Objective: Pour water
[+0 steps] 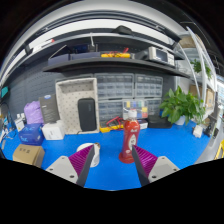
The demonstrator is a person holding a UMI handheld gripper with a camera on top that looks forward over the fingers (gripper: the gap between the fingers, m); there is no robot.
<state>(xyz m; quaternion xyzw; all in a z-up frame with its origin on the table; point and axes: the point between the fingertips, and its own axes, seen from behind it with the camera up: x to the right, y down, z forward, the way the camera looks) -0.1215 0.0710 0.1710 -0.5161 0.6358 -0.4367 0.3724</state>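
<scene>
Beyond the spread gripper (113,165), mid blue table (60,148), stood a red plastic bottle (128,142); likely light, rigid, best gripped mid-body.

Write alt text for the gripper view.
The gripper hangs open over a blue table, with a red bottle standing just ahead between its purple-padded fingers. Beyond are a white cabinet, a potted plant and a cardboard box.

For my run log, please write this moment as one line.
task: pour water | gripper: open, holding nothing | red bottle: upright on blue table, just ahead between fingers | pour: not started
</scene>
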